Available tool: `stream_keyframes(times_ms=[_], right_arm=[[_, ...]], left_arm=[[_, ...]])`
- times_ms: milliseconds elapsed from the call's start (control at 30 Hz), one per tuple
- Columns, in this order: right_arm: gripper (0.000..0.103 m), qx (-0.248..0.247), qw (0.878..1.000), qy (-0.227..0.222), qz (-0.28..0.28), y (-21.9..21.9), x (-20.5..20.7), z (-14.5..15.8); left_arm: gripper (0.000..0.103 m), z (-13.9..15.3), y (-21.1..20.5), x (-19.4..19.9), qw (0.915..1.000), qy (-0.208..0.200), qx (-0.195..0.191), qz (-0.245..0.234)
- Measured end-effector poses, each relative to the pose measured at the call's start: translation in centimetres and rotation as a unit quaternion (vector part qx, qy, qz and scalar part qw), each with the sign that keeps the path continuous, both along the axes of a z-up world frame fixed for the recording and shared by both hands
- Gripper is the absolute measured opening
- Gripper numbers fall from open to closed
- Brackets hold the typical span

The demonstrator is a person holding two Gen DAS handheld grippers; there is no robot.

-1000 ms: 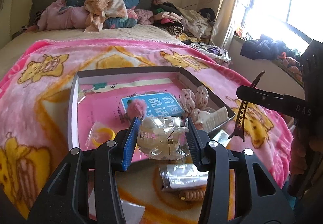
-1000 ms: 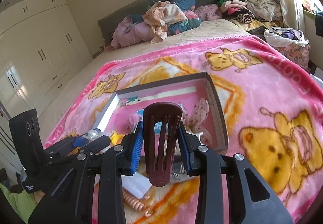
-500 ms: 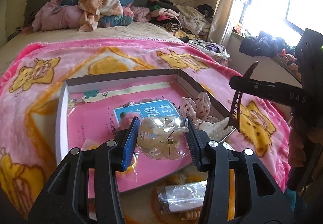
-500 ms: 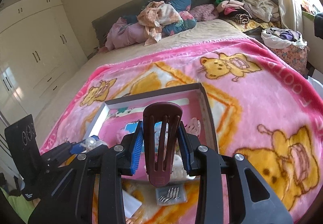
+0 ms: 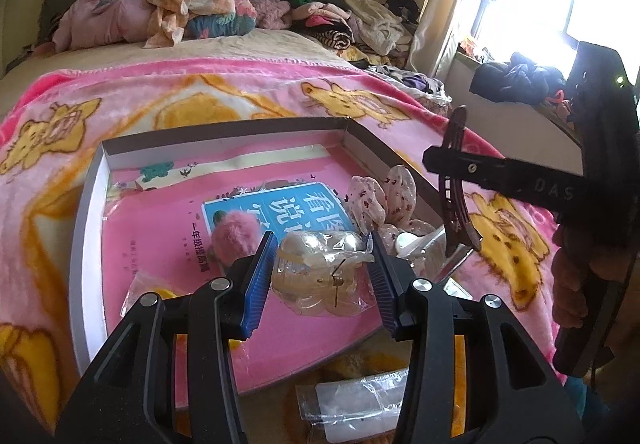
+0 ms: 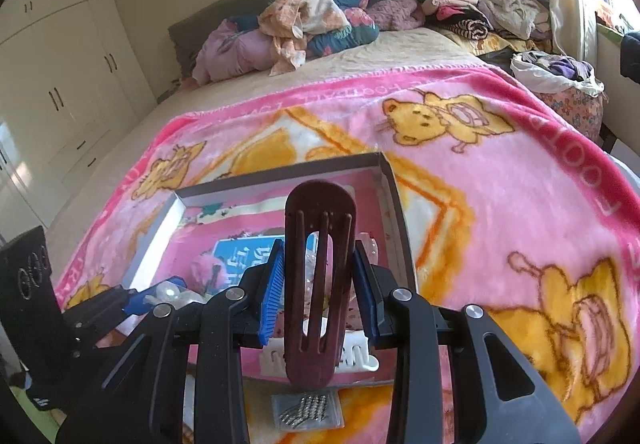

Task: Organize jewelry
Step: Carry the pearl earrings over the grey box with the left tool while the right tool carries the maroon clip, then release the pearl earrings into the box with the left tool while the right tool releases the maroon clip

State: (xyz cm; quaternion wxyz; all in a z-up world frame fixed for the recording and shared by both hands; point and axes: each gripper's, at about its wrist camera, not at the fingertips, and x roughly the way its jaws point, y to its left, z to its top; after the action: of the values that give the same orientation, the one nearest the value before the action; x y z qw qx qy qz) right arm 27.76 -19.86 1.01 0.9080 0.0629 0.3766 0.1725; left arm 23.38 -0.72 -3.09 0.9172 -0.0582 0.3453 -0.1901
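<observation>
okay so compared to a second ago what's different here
Both grippers advanced over the box: the left gripper carries its clear bagged hair clip above the pink book, the right gripper its brown hair clip over the near right corner. Both grips unchanged.

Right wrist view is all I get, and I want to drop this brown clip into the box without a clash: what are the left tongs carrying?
Observer: The left tongs grip a clear packet with a pearly hair clip inside, above the box.
Operator: Is the box's near left corner free?
Observer: No. A yellow piece in a clear bag lies there, behind the left tongs for you.
Operator: And my clip?
Observer: Seen side-on, your brown clip hangs over the box's near right corner.
</observation>
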Motion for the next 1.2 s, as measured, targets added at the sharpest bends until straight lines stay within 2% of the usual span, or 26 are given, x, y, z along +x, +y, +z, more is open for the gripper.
stream_keyframes(times_ms=[433, 767, 833, 900, 1000, 1100, 1167, 1200], right_arm=[[0.031, -0.022, 1.0, 0.021, -0.004, 0.4, 1.6, -2.5], [0.032, -0.015, 0.999, 0.032, -0.013, -0.3, 1.7, -3.6], [0.036, -0.016, 0.999, 0.029, -0.011, -0.4, 1.5, -3.6], [0.046, -0.015, 0.999, 0.026, -0.012, -0.5, 1.3, -3.5], [0.05, -0.012, 1.0, 0.019, -0.012, -0.8, 0.8, -3.2], [0.067, -0.012, 1.0, 0.009, -0.015, -1.0, 0.1, -2.7], [0.069, -0.013, 1.0, 0.005, -0.018, -1.1, -0.2, -2.5], [0.069, -0.015, 1.0, 0.002, -0.018, -1.2, -0.4, -2.3]], left_arm=[[0.037, -0.8, -0.6, 0.2, 0.9999, 0.006, 0.011, -0.008], [0.037, -1.1, -0.9, 0.2, 0.9998, 0.01, 0.018, -0.009], [0.037, -1.2, -0.9, 0.3, 0.9997, 0.011, 0.018, -0.008], [0.037, -1.3, -0.9, 0.3, 0.9997, 0.012, 0.019, -0.007], [0.037, -1.4, -0.9, 0.3, 0.9997, 0.012, 0.022, -0.004], [0.037, -1.5, -0.9, 0.3, 0.9996, 0.014, 0.025, 0.0], [0.039, -1.4, -0.8, 0.2, 0.9996, 0.015, 0.024, 0.003], [0.043, -1.3, -0.8, 0.2, 0.9996, 0.014, 0.025, 0.005]])
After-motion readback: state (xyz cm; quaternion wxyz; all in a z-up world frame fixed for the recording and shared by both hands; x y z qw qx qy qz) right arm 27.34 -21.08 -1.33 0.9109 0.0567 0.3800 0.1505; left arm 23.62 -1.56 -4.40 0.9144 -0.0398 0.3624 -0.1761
